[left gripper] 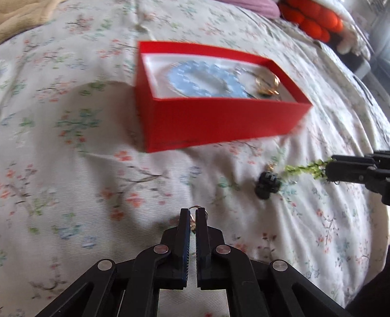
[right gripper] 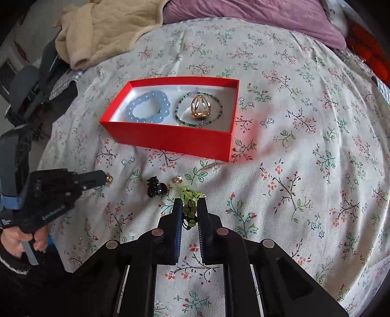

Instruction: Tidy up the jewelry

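Spread across both views, a bed (right gripper: 292,146) under a floral cover, with a cream blanket (right gripper: 104,31) and a purple pillow (right gripper: 256,17) bunched at its far end. Set on the cover near the middle, an open red box (right gripper: 170,139), white-lined, holding a pale blue bead bracelet (right gripper: 146,108) on one side and a thin green beaded necklace (right gripper: 198,109) ringed around a gold cage-shaped piece (right gripper: 201,107) on the other. Nearer the cameras, well apart from the box: the left gripper (left gripper: 192,214), fingers (left gripper: 184,226) pressed together on a small gold ring (left gripper: 193,208) peeking out at the tips, gripped by a hand (right gripper: 24,241) at the edge of the right wrist view. Close by, the right gripper (right gripper: 190,207), fingers (right gripper: 176,214) narrowed onto a string of light green beads (right gripper: 189,195), part of it bunched between them and the rest trailing out past the tips. On the cover between the two grippers, a small black hair claw (right gripper: 154,187); just beside it, a tiny gold piece (right gripper: 178,180), too small to identify.
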`<state>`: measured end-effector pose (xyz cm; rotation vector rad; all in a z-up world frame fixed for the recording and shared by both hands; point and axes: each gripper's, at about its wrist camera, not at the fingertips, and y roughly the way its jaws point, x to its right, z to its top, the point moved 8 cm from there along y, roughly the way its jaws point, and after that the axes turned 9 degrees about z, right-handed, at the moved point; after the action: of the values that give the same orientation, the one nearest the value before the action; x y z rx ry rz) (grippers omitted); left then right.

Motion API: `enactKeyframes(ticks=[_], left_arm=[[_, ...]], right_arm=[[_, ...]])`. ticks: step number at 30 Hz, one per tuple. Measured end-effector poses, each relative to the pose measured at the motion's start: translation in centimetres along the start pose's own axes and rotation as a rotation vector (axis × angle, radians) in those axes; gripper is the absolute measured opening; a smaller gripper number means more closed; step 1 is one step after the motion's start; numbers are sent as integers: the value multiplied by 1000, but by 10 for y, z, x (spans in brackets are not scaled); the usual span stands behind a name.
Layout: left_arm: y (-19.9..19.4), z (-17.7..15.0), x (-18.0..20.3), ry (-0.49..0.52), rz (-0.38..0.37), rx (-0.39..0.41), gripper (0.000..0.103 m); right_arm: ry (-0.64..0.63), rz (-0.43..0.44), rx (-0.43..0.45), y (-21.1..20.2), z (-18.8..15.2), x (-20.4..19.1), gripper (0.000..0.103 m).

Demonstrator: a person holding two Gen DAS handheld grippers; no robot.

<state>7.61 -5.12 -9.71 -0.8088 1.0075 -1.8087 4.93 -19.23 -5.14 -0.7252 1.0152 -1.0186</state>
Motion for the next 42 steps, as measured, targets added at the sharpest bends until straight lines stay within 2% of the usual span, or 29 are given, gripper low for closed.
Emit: enactKeyframes(ticks=[4, 7, 8, 9, 11, 16, 19, 25, 28, 31, 34, 36, 39, 42], left_arm=[[7, -7, 25, 68, -50, -34, 0], [-4, -16, 42, 131, -88, -44, 1], [-9, -19, 45, 147, -97, -43, 8], [-12, -20, 47, 155, -101, -41, 21], [-21, -23, 47, 177, -94, -20, 31], [-26, -12, 30, 163, -17, 12, 35], [-17, -5, 22, 137, 3, 8, 35], [12, 1, 23, 181, 68, -13, 35], [14, 4, 27, 192, 63, -1, 35], [7, 5, 41, 210, -19, 8, 35], [-7, 5, 47, 250, -29, 50, 35], [-10, 4, 42, 260, -6, 56, 35], [-7, 3, 30, 260, 39, 43, 35], [4, 2, 26, 260, 51, 8, 35]], right_arm=[[8, 0, -4, 2, -2, 2, 13], [14, 5, -10, 1, -4, 5, 13], [15, 8, -10, 1, -5, 5, 13], [16, 11, -9, -1, -5, 6, 13], [17, 15, 0, -5, -5, 6, 13], [23, 27, 21, -13, 1, 6, 13], [29, 39, 26, -14, 5, 4, 13], [38, 86, 23, -14, 9, -1, 13], [70, 53, 11, -10, 8, 14, 13], [124, 31, 14, -11, 8, 34, 14], [160, 24, 19, -16, 6, 48, 23], [165, 32, 19, -17, 4, 50, 34], [150, 40, -6, -12, 0, 48, 36], [132, 26, -50, -2, -7, 45, 36]])
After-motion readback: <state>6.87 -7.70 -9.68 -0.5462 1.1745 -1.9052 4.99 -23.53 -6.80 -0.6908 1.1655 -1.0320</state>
